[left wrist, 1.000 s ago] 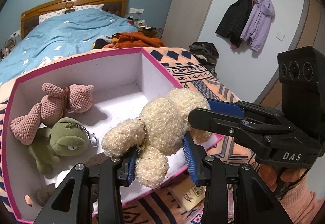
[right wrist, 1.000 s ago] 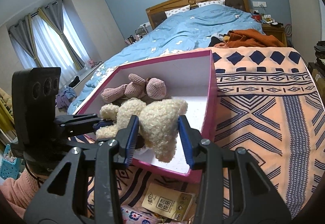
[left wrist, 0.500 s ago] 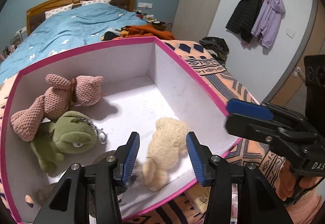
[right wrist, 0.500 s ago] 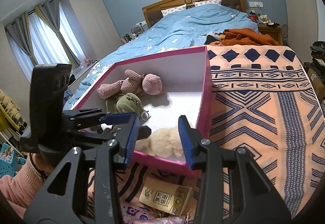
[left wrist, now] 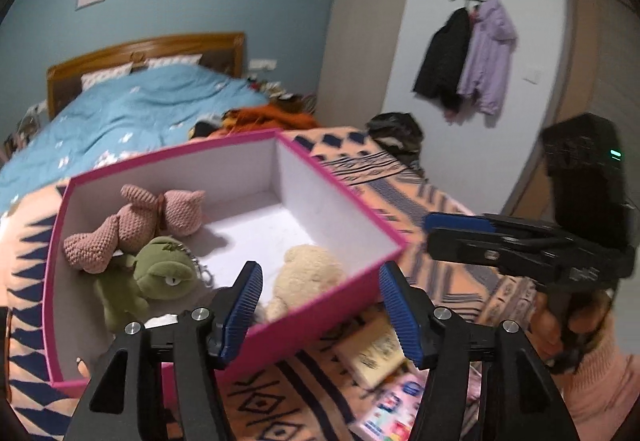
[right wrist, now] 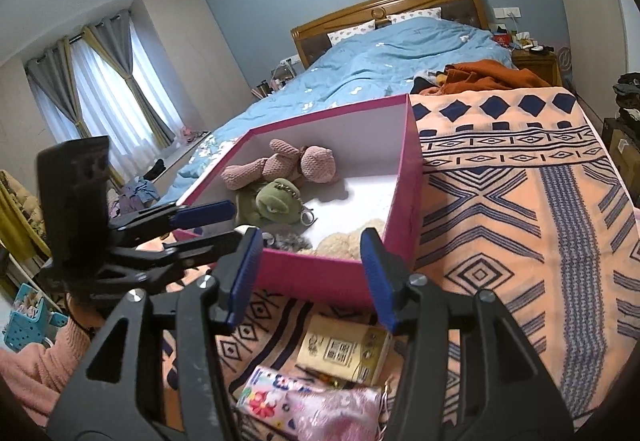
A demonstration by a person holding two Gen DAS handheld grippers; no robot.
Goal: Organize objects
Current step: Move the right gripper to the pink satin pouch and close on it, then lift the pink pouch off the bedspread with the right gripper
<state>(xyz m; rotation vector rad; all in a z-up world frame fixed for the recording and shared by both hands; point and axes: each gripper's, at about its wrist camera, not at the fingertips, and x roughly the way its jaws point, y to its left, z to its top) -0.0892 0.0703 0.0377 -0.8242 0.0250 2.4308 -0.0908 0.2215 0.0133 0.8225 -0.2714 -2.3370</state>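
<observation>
Dropped from both grippers since a second ago, the cream curly teddy [left wrist: 304, 277] now lies inside the pink box [left wrist: 340, 201], at its near right corner in the lower middle of the left wrist view. Both grippers have backed off from the box. Left gripper [left wrist: 320, 305] has its jaws opening, blue pads apart with only the box's near wall showing between them, nothing gripped. Right gripper [right wrist: 308, 277] is opening too and holds nothing; the teddy [right wrist: 348, 241] peeks over the box rim between its pads. Further back in the box lie a pink knitted bear [left wrist: 136, 221] and, touching it in front, a green plush frog [left wrist: 152, 277] with a key chain. On the patterned blanket [right wrist: 520, 201] at the bottom of the right wrist view lie a tan packet [right wrist: 344, 353] and a flowery pink pouch [right wrist: 304, 409].
</observation>
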